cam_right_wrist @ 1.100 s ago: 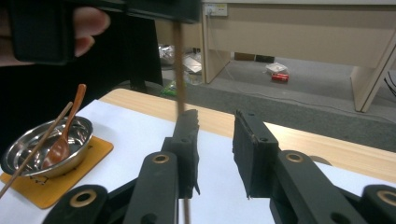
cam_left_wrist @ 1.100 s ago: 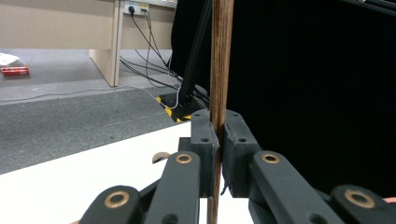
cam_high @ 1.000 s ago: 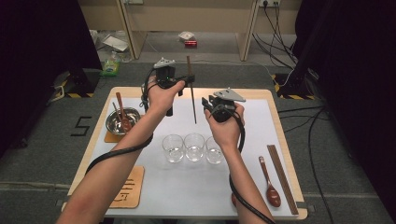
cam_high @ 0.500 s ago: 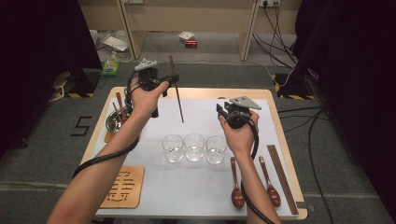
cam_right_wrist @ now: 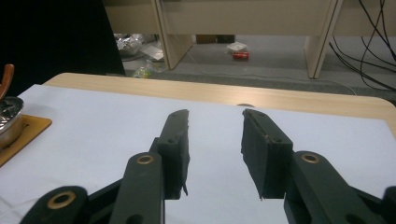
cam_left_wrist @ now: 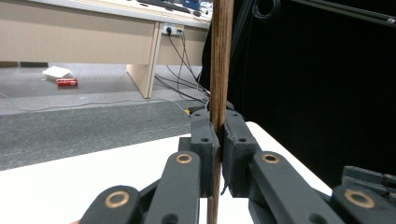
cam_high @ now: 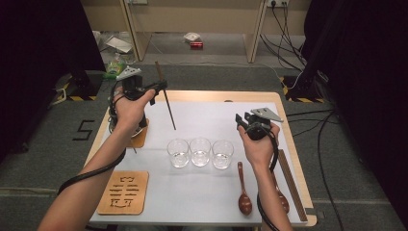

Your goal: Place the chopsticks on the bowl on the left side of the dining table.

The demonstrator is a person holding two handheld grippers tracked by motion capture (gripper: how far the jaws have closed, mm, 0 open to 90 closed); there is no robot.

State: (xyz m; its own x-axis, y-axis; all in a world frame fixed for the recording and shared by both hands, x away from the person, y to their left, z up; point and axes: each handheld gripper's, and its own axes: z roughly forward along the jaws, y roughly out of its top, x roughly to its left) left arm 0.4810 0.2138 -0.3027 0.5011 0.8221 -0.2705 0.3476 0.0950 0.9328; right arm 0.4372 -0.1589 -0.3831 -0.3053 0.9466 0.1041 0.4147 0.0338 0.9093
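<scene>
Glasses (cam_high: 200,152) stand three in a row at mid surface (cam_high: 211,197) in the high view, two wooden spoons (cam_high: 244,202) near right, a coaster (cam_high: 123,192) near left, while the left claw (cam_high: 161,87), raised at far left, clamps a thin wooden stick (cam_high: 168,108) slanting down toward the glasses. Left gripper view shows that stick (cam_left_wrist: 220,70) upright, pinched between the pads. Right gripper view shows the right claw (cam_right_wrist: 215,140) apart, having just been opening with nothing between, a metal bowl (cam_right_wrist: 8,116) at far left.

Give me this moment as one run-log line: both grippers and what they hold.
left gripper: shut on wooden stick, stick near upright above table | right gripper: jaws just been opening, nothing between them | three glasses: in a row mid-table
</scene>
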